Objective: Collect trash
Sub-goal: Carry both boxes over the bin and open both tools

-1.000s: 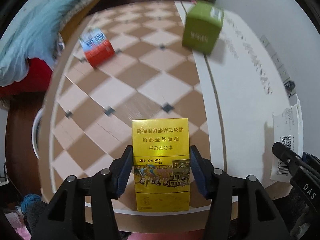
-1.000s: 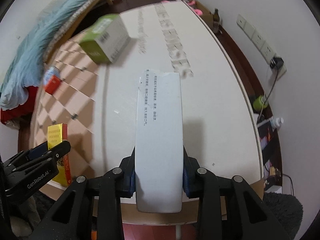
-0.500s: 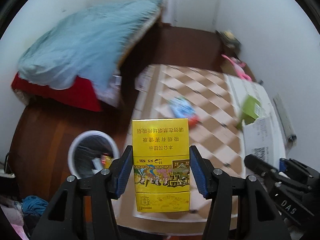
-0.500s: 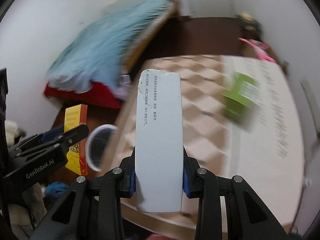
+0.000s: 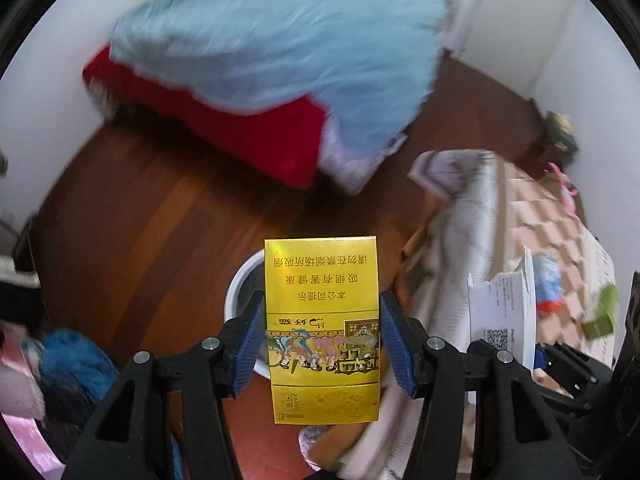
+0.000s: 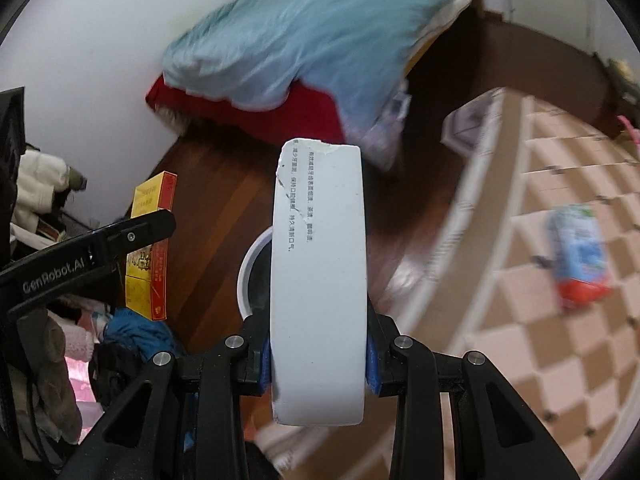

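Observation:
My left gripper is shut on a yellow cigarette pack, held upright over the floor. Behind the pack peeks the white rim of a round trash bin. My right gripper is shut on a long white carton with small printed text; the same bin rim shows just left of it. In the right wrist view the yellow pack and a left finger appear at the left. The white carton also shows at the right of the left wrist view.
A bed with a light blue blanket and red sheet stands beyond the wooden floor. The checkered table lies to the right with a blue and red packet and a green box. Clothes pile at lower left.
Both grippers have swung left away from the table toward the floor, each still holding its item. The bin now sits directly behind the pack and the carton.

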